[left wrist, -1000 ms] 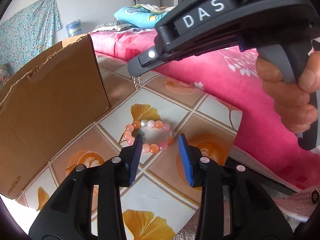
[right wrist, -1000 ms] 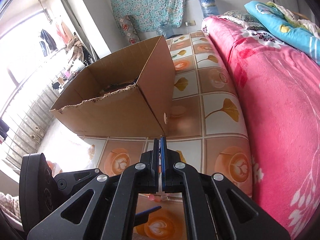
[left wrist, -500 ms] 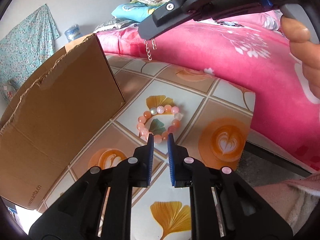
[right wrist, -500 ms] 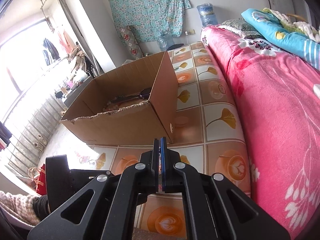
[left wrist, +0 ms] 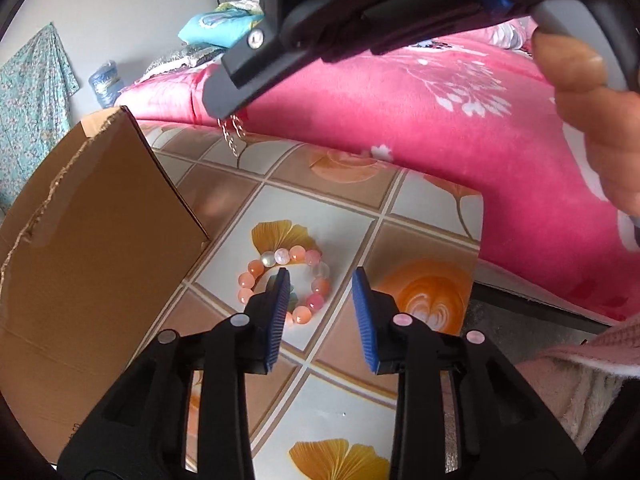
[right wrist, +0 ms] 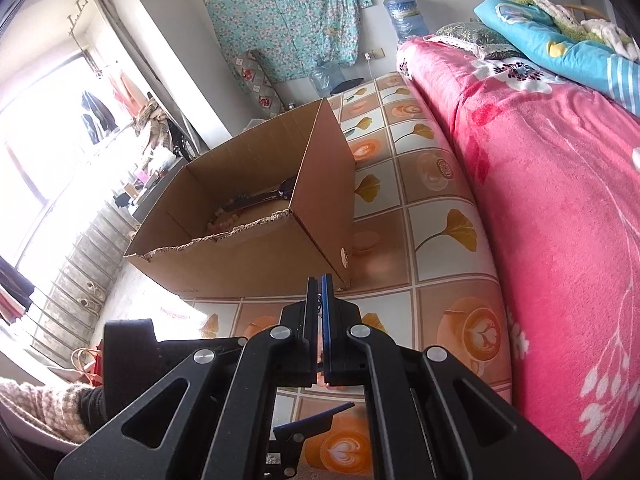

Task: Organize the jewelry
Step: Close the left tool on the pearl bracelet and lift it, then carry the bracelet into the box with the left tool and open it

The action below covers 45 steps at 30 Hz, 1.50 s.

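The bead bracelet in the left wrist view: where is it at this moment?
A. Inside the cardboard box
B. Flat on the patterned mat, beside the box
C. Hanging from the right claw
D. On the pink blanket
B: the bead bracelet lies flat on the patterned mat, just outside the cardboard box; what hangs from the right claw is a thin chain.

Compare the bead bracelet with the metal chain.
The bead bracelet lies flat on the patterned mat; the metal chain dangles from the shut right gripper. The bracelet has round pink and orange beads; the chain has thin metal links. The bracelet is unheld, between the opening left gripper's fingers. Both are outside the cardboard box.
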Each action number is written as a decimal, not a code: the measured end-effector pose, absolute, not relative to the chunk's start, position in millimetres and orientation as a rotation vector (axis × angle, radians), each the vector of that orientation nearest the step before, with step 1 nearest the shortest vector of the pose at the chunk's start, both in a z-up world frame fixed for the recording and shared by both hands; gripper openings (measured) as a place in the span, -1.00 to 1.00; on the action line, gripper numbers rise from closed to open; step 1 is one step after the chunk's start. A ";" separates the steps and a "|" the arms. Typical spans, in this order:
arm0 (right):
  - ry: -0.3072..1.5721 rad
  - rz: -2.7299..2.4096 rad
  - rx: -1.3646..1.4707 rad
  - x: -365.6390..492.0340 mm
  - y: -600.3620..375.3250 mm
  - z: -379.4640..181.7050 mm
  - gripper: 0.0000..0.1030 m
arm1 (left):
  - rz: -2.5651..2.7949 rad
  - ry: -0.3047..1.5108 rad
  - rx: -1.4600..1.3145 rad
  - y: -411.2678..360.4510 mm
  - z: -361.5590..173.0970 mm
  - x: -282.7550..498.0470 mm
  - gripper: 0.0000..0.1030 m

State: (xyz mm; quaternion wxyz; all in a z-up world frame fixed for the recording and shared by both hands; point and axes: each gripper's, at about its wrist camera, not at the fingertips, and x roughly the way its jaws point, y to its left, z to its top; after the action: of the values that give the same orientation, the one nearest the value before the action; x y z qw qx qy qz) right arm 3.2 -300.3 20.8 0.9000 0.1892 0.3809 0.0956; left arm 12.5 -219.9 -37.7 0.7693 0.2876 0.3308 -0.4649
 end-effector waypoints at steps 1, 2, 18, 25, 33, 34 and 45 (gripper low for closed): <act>0.790 0.197 0.394 3.9 -301.1 21.0 -0.96 | -1.014 0.728 0.614 -219.7 -38.7 15.1 -0.49; 0.791 0.196 0.397 4.5 -301.5 21.8 -0.96 | -1.023 0.739 0.599 -219.1 -38.8 17.6 -0.49; 0.694 0.229 0.393 1.9 -291.2 76.7 -0.96 | -1.040 0.766 0.102 -133.0 28.4 51.7 -0.84; 0.619 0.362 0.394 39.2 -269.4 117.2 -0.96 | -1.030 0.630 -0.057 -75.6 114.5 64.7 -0.84; 0.709 0.442 0.374 109.6 -245.4 117.6 -0.96 | -0.889 0.834 -0.020 -92.9 105.7 153.5 -0.84; 0.724 0.443 0.375 117.5 -245.5 115.6 -0.96 | -0.861 0.881 -0.002 -100.7 95.3 167.9 -0.84; 0.811 0.413 0.376 153.4 -253.8 96.8 -0.96 | -0.793 1.324 -0.050 -139.9 2.8 253.1 -0.68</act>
State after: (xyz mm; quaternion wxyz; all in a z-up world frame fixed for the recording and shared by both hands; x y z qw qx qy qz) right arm 153.4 -253.8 96.8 0.8811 0.1807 0.3893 0.1985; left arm 253.1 -139.9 2.8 0.7164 -0.0226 0.5982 -0.3583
